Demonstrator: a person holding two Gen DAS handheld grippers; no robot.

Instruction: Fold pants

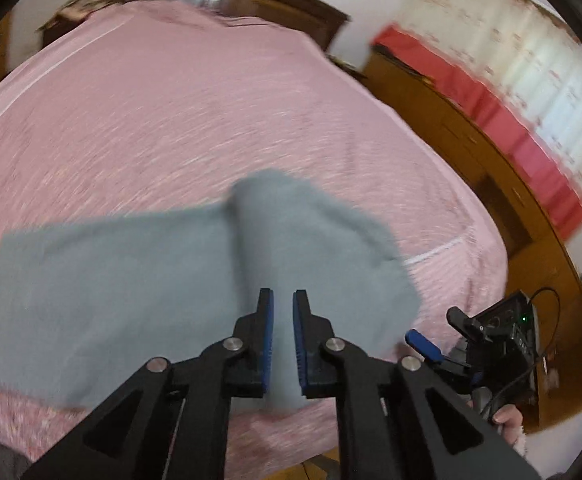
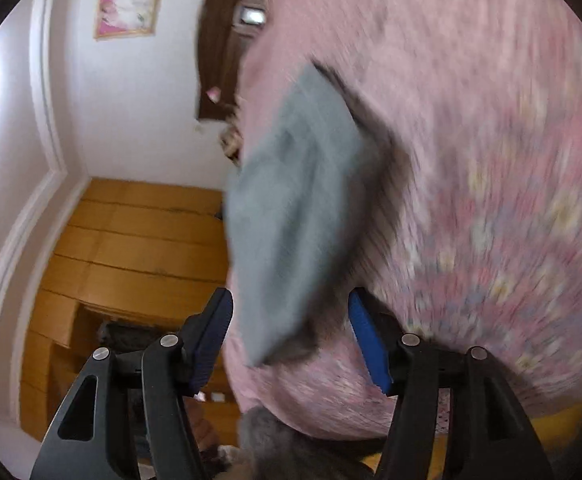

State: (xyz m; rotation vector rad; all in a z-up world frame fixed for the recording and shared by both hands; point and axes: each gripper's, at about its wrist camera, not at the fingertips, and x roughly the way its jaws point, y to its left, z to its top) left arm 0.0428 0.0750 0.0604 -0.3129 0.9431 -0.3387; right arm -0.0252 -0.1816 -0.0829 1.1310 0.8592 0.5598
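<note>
On pink bedspread [image 1: 171, 120]: grey pants [image 1: 111, 280], no legible writing.

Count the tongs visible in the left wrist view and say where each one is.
2. The left tongs sit bottom centre, nearly shut around a fold of the grey pants. The right tongs are at the lower right, beside the pink bed, mostly hidden.

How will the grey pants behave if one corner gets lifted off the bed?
The pants probably flop: a ridge of cloth already sags between the left hand-held gripper pads. They look thin, likely light. On the soft pink bedcover they may drag rather than slide.
</note>
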